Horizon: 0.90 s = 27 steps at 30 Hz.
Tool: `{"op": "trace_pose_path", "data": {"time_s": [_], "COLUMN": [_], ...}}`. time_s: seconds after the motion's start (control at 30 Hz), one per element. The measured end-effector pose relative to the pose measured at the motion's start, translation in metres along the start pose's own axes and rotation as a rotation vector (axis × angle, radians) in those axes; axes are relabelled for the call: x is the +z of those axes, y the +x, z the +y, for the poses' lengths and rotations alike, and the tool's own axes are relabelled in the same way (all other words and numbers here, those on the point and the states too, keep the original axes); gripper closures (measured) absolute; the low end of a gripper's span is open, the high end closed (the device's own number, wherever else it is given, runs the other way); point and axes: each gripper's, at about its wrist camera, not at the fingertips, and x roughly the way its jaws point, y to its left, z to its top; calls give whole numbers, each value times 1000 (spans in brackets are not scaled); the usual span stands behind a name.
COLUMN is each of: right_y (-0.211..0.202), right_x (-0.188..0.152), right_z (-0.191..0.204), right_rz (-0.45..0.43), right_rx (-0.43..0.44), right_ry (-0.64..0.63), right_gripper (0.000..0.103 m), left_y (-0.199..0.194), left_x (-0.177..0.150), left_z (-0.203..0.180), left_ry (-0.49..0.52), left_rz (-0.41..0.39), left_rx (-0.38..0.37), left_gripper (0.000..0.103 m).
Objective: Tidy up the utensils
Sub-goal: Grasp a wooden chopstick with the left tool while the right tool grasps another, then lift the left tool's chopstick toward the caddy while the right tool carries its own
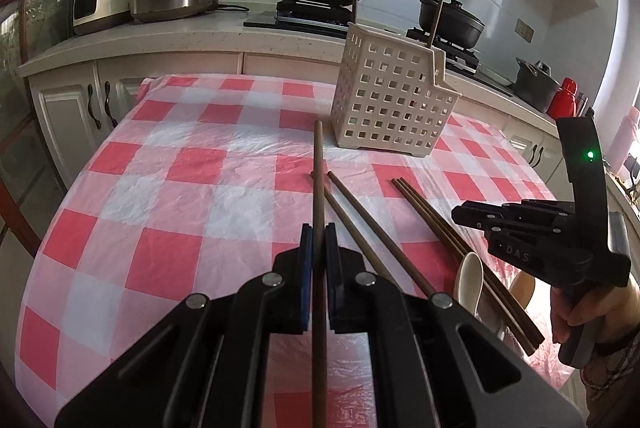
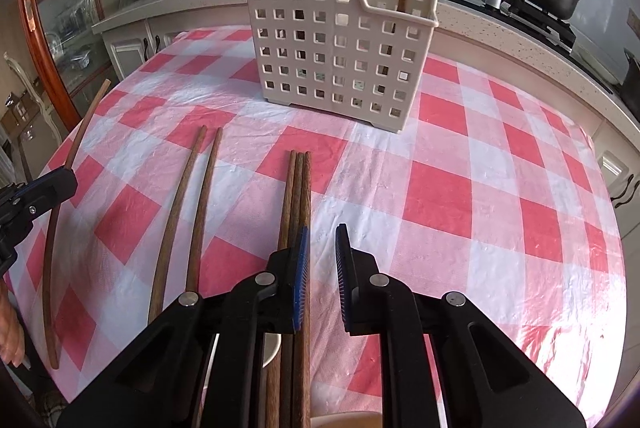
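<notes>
Left gripper (image 1: 319, 244) clamped on one chopstick (image 1: 318, 188), raised and aimed toward the white holder (image 1: 390, 100) — presumably for insertion. Right gripper (image 2: 322, 268), jaws slightly parted and empty, hovers beside three chopsticks (image 2: 297, 196) lying before the holder.

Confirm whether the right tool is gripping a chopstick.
No: the right tool is empty, and the three chopsticks lie left of its gap.

Eight wooden chopsticks (image 2: 297, 212) in all: five lying on the cloth, one gripped, two standing in the single white basket (image 2: 340, 40); one white spoon (image 1: 470, 280); two grippers.
</notes>
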Motion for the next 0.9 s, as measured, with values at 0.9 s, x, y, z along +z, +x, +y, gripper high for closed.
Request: {"op": "trace_pose_path", "data": {"time_s": [0.9], "right_y": [-6], "right_x": [10], "right_z": [1], "right_rz": [-45], "right_rx": [-21], "right_ry": [11], "right_gripper": [97], "left_y": [-13], "left_x": [-2], "left_z": [13], "left_ry": [-25], "left_rz": [-30], "left_rx": [-3], "left_gripper": [97]}}
